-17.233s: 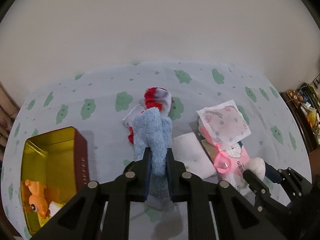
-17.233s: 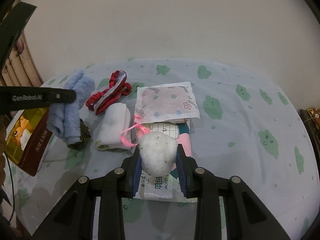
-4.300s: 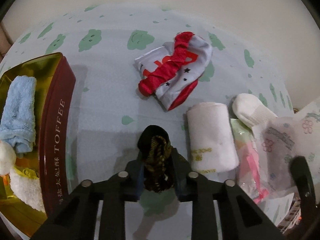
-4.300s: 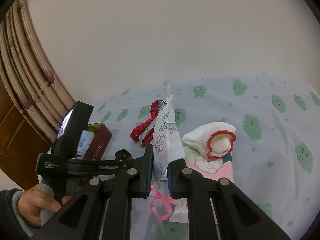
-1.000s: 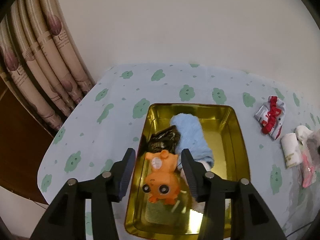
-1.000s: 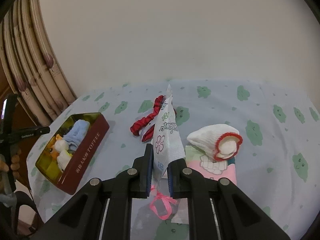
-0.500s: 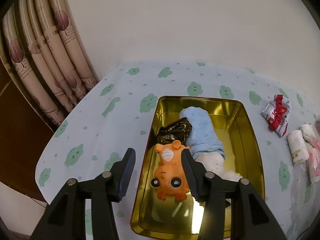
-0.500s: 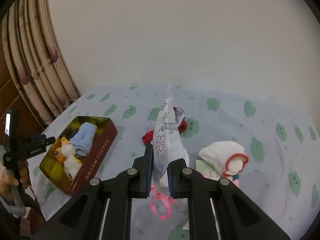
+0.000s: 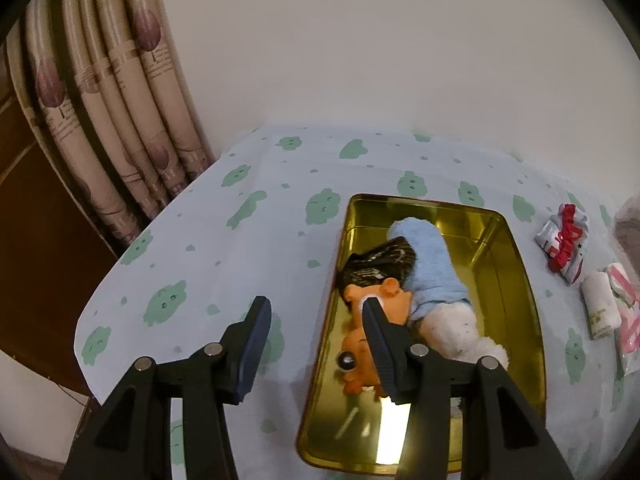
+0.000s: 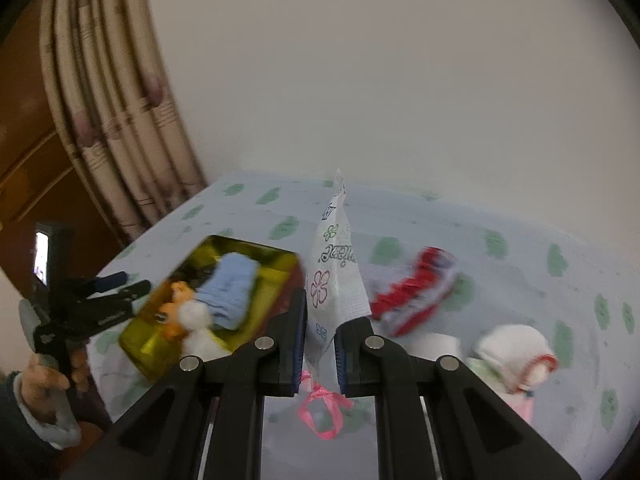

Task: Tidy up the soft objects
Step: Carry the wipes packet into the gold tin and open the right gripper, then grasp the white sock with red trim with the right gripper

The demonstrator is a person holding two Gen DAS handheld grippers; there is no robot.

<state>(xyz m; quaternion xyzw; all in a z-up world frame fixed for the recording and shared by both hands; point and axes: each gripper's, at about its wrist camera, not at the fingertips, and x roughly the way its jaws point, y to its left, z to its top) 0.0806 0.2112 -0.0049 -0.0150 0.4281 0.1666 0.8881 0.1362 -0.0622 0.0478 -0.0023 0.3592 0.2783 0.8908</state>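
A gold tin (image 9: 516, 276) holds a blue towel (image 9: 430, 268), a dark scrunchie (image 9: 380, 266), an orange plush toy (image 9: 360, 344) and a white sock (image 9: 460, 330). My left gripper (image 9: 316, 344) is open and empty above the tin's left edge. My right gripper (image 10: 320, 336) is shut on a white flowered tissue packet (image 10: 336, 280), held upright in the air right of the tin (image 10: 140, 340). The left gripper (image 10: 116, 286) also shows at the left of the right wrist view.
On the cloud-print cloth lie a red-and-white fabric piece (image 9: 564, 242), a white roll (image 9: 600, 310), a pink packet (image 9: 626, 320), a white red-rimmed sock (image 10: 516, 350) and a pink ribbon (image 10: 320, 408). Curtains (image 9: 116, 120) hang at the left, past the table edge.
My left gripper has drifted left, off the tin's middle to its left edge. My right gripper has swung left with the tissue packet, nearer the tin.
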